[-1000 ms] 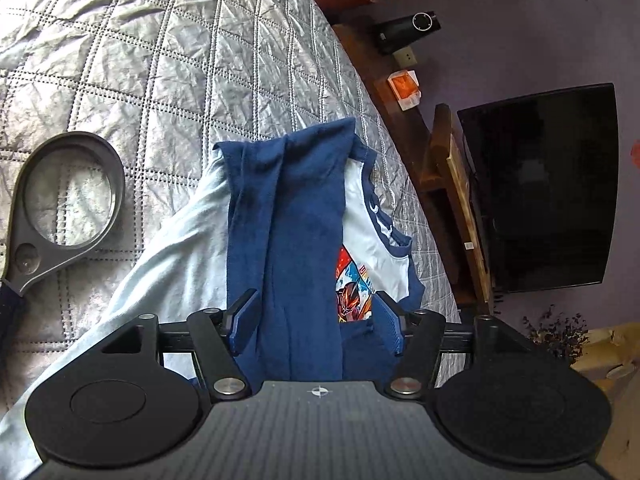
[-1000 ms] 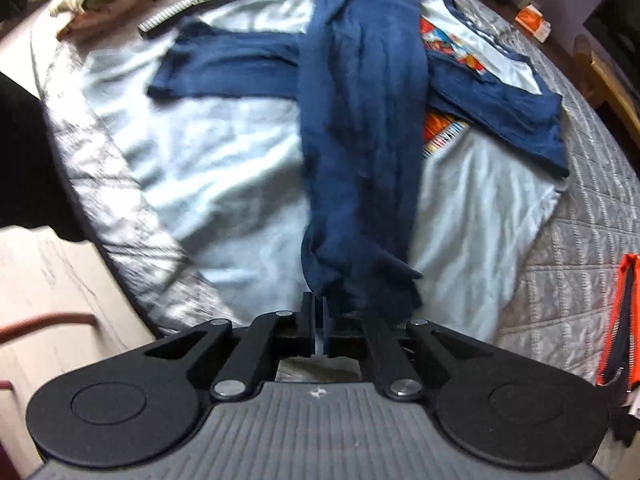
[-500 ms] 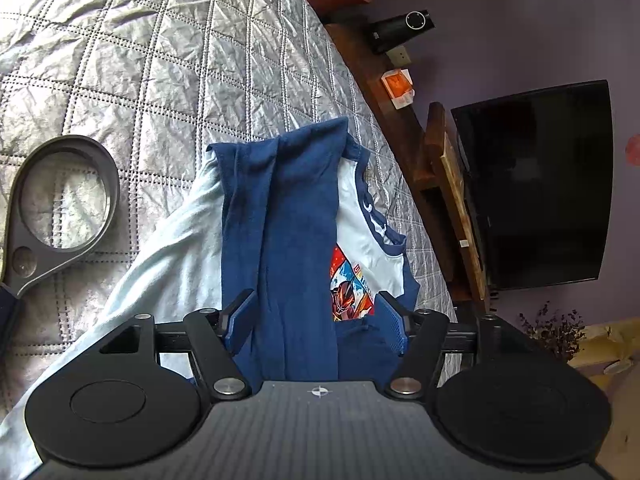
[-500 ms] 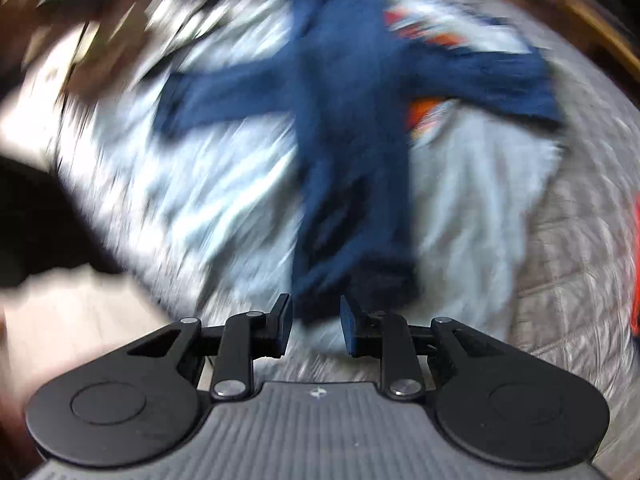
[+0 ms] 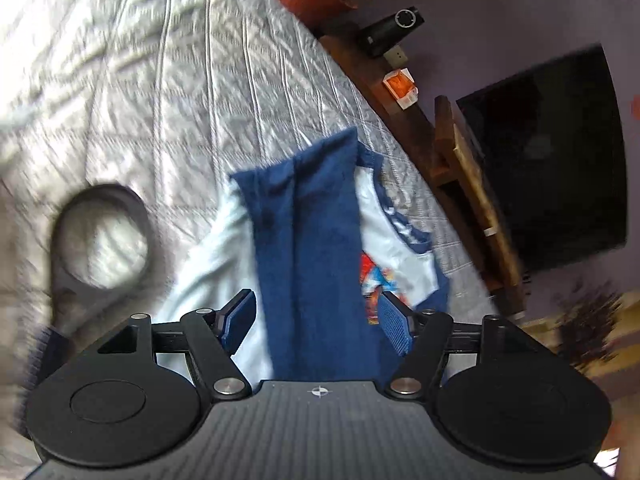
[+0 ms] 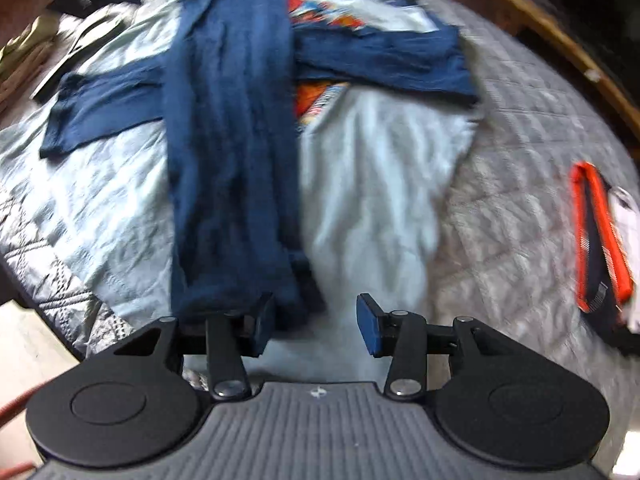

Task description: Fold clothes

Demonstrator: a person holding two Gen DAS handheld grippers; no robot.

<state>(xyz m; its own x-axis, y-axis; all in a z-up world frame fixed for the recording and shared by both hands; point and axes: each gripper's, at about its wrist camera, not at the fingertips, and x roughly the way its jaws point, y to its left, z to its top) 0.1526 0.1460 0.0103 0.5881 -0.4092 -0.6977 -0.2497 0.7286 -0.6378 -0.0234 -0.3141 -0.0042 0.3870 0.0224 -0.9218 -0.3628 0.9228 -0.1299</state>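
While both jaw pairs widen, the right gripper (image 6: pixel 316 324) spreads over the long navy fabric strip's (image 6: pixel 232 152) six-o'clock end, unpinched, and the left gripper (image 5: pixel 318 320) straddles it.

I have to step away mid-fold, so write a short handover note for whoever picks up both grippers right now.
Left gripper: open and widening, straddling the navy strip without pinching it.
Right gripper: jaws opening, nothing clamped; the strip's lower end lies by its left finger.
Shirt: light blue, flat on the grey quilt, one navy sleeve across the chest print, the other lying out to the side.
Done: navy strip laid lengthwise over the shirt.
Left: probably fold the body and tidy up.
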